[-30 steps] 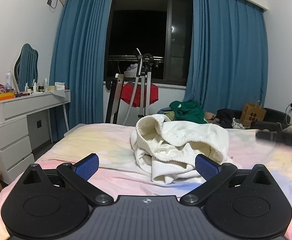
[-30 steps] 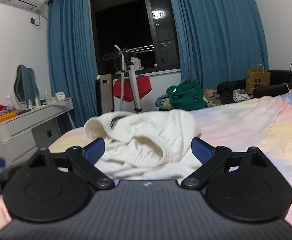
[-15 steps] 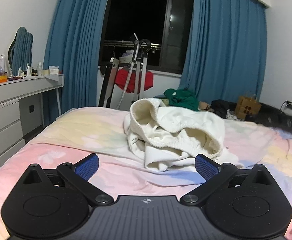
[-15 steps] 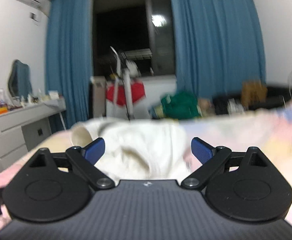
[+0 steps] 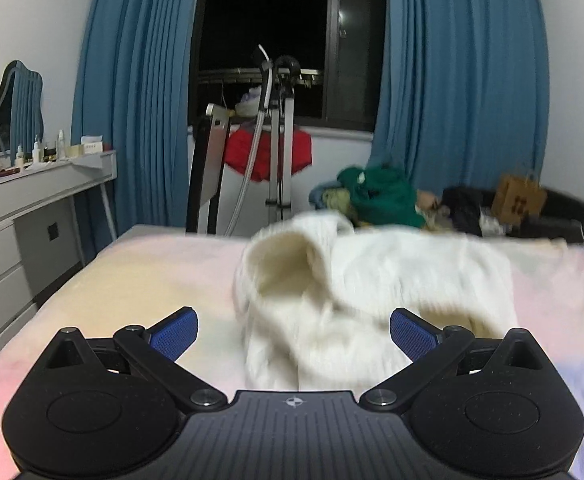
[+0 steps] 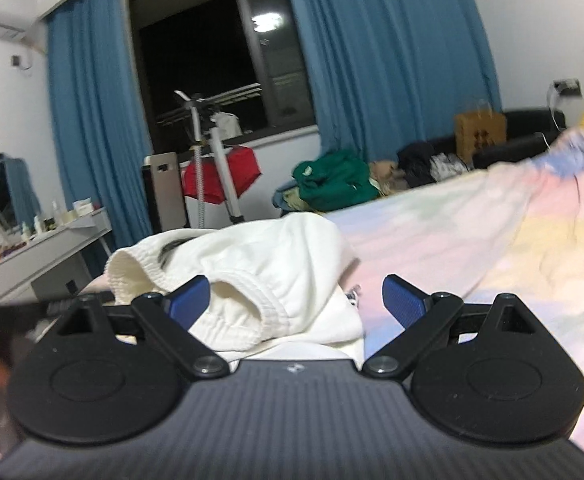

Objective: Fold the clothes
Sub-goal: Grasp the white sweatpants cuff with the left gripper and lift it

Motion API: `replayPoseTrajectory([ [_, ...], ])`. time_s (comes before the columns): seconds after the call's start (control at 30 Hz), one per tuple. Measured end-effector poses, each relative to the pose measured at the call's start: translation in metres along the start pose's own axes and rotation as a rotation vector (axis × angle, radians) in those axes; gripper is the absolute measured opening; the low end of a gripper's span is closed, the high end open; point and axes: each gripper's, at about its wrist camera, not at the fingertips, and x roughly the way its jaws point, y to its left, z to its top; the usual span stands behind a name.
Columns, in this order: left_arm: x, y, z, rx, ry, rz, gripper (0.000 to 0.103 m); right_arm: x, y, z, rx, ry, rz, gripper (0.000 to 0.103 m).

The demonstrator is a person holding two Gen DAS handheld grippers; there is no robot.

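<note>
A crumpled cream-white garment [image 5: 356, 288] lies in a heap on the pastel bedsheet [image 5: 139, 280]. My left gripper [image 5: 294, 334] is open, its blue pads on either side of the heap's near edge, holding nothing. In the right wrist view the same garment [image 6: 251, 264] lies just ahead. My right gripper [image 6: 296, 300] is open and empty, low over the garment's near right side; its left pad [image 6: 189, 300] is against the cloth's elastic hem.
A white dresser [image 5: 19, 216] with bottles and a mirror stands at the left. A drying rack with a red cloth [image 5: 267, 152] stands by the window. A pile of clothes with a green garment [image 5: 380, 196] and a dark sofa [image 5: 552, 212] lie beyond the bed.
Both grippers have moved closer to the white garment and lower over the bed. The right gripper has tilted and shifted towards the garment's right side. Both stay open.
</note>
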Motion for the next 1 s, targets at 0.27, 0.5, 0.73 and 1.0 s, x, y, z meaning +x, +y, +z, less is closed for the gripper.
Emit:
replayPoseTrajectory([
  [0.27,0.106,-0.010,0.026,-0.103,0.018,0.016,0.103,0.039,-0.013,-0.021,0.048,0.081,-0.007,0.094],
  [0.5,0.156,-0.014,0.040,-0.155,0.102,0.059,0.058,0.073,-0.014,-0.043,0.037,0.152,0.001,0.094],
  [0.73,0.125,0.007,0.075,-0.269,0.094,-0.037,0.012,0.084,-0.008,-0.049,0.020,0.140,0.004,0.094],
  [1.0,-0.005,0.045,0.092,-0.448,0.045,-0.252,0.011,0.065,0.005,-0.043,-0.025,0.076,0.065,0.094],
])
